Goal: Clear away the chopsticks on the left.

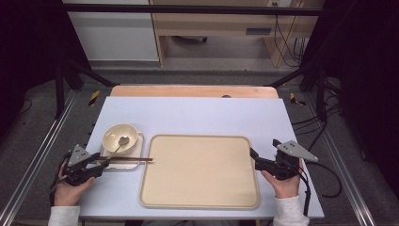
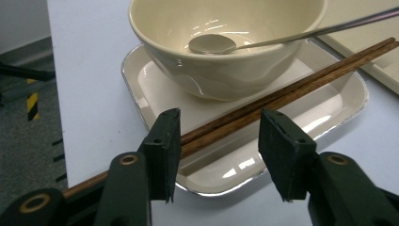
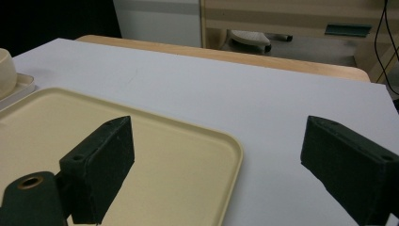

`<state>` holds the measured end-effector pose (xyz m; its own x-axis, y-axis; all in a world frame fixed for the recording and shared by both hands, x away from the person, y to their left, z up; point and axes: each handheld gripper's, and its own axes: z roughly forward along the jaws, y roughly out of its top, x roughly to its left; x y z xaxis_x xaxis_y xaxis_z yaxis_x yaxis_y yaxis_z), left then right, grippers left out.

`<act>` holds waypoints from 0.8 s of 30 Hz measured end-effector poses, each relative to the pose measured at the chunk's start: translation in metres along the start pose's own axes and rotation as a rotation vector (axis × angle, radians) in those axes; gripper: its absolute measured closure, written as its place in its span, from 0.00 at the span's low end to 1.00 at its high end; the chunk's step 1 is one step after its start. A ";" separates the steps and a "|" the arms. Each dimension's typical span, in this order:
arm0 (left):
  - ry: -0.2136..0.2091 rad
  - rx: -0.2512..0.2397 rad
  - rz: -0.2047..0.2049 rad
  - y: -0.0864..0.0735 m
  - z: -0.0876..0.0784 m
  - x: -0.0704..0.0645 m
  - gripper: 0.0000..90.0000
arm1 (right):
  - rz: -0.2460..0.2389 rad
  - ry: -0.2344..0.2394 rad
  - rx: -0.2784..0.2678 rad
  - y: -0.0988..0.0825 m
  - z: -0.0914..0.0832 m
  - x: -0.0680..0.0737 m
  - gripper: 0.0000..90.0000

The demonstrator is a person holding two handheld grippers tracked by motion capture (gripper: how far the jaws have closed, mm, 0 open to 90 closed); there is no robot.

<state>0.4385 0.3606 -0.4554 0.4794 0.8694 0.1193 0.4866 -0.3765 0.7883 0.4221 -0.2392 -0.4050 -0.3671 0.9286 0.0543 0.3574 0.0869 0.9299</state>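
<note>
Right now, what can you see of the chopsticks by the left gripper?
The chopsticks are a pair of dark brown sticks that look like wood, lying side by side and flat across the small white dish, in front of the cream bowl. One end reaches toward the beige tray; the other runs out past the dish rim between the left gripper's jaws. One pad sits against them, the other stands apart, so they are not clamped.

Tray (image 1: 200,188): bare inside, free to cross from any side.
Far desk (image 1: 197,115), 12 o'clock of tray: wide free room.
9 o'clock of tray: blocked by bowl (image 1: 120,136) on small dish (image 2: 329,101), with spoon (image 2: 211,44) and chopsticks (image 2: 282,94) lying across.
3 o'clock of tray: narrow bare strip.
</note>
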 end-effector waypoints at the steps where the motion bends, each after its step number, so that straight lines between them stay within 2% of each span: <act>1: 0.000 0.000 0.000 0.000 0.000 0.000 0.59 | 0.000 0.000 0.000 0.000 0.000 0.000 0.12; 8: -0.014 0.010 0.011 0.001 0.006 0.003 0.68 | -0.009 -0.001 0.004 -0.001 0.002 0.000 0.12; 17: -0.034 0.017 0.035 0.001 0.012 0.003 0.67 | -0.009 -0.002 0.008 -0.001 0.001 0.000 0.12; 24: -0.039 0.016 0.033 0.001 0.013 0.004 0.66 | -0.009 -0.009 0.015 -0.002 0.003 0.000 0.12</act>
<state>0.4506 0.3597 -0.4615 0.5231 0.8436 0.1208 0.4815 -0.4095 0.7749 0.4243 -0.2387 -0.4079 -0.3627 0.9309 0.0426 0.3672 0.1008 0.9247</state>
